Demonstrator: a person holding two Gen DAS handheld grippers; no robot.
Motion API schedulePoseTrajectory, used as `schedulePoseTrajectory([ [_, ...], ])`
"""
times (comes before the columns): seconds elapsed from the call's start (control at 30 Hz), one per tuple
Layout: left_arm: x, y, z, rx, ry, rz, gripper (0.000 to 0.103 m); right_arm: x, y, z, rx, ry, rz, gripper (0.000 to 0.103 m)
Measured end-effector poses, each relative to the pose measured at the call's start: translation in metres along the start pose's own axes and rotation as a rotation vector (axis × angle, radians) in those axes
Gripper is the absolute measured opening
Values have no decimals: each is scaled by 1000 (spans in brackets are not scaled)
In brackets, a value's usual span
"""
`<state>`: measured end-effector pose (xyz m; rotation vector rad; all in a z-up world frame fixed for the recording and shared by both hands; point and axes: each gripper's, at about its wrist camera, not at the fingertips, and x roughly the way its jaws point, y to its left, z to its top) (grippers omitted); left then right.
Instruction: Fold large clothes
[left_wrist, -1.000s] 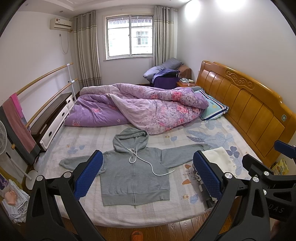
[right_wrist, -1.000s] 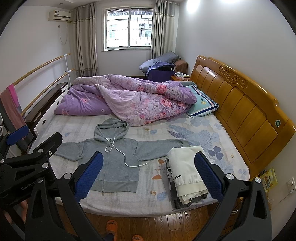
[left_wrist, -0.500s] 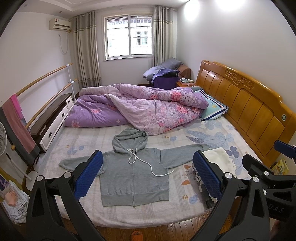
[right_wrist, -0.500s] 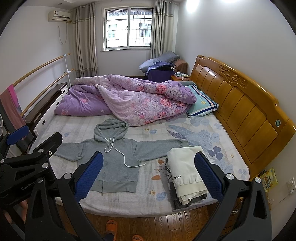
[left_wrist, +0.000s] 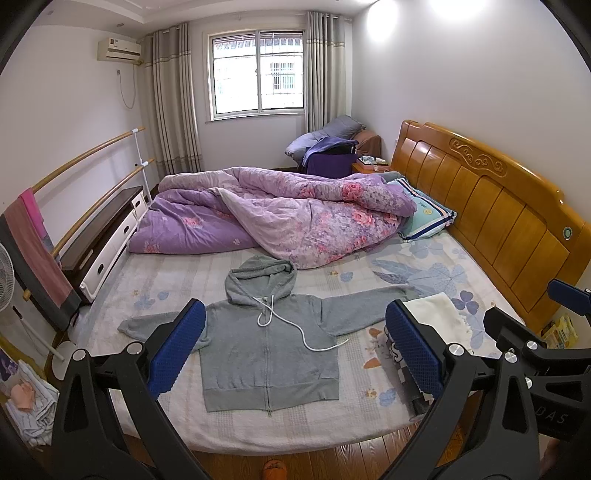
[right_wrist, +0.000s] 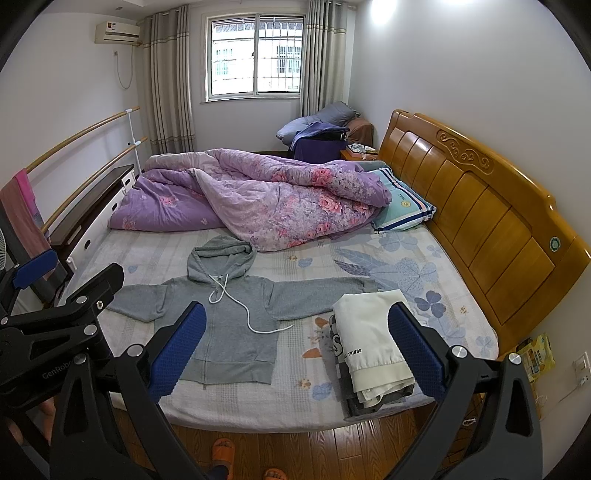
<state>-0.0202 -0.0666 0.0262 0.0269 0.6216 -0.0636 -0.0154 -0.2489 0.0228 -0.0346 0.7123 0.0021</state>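
A grey zip hoodie (left_wrist: 269, 354) lies flat, face up, on the bed near its front edge, sleeves spread and a white drawstring across the chest; it also shows in the right wrist view (right_wrist: 236, 325). My left gripper (left_wrist: 295, 350) is open and empty, held above the floor in front of the bed. My right gripper (right_wrist: 297, 350) is open and empty beside it, to the right. A stack of folded clothes (right_wrist: 373, 347) with a white garment on top sits on the bed's right front corner, right of the hoodie.
A crumpled purple floral duvet (left_wrist: 280, 214) fills the far half of the bed (left_wrist: 369, 417). A wooden headboard (left_wrist: 491, 206) stands at the right. A dark cabinet (left_wrist: 99, 236) and wooden rails run along the left wall. Wooden floor lies below.
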Motion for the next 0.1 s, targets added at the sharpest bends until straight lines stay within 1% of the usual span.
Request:
schedulePoseTrajectory([
  [0.1, 4, 0, -3, -1, 6, -5, 98, 1, -1, -3, 3, 4, -2, 95],
])
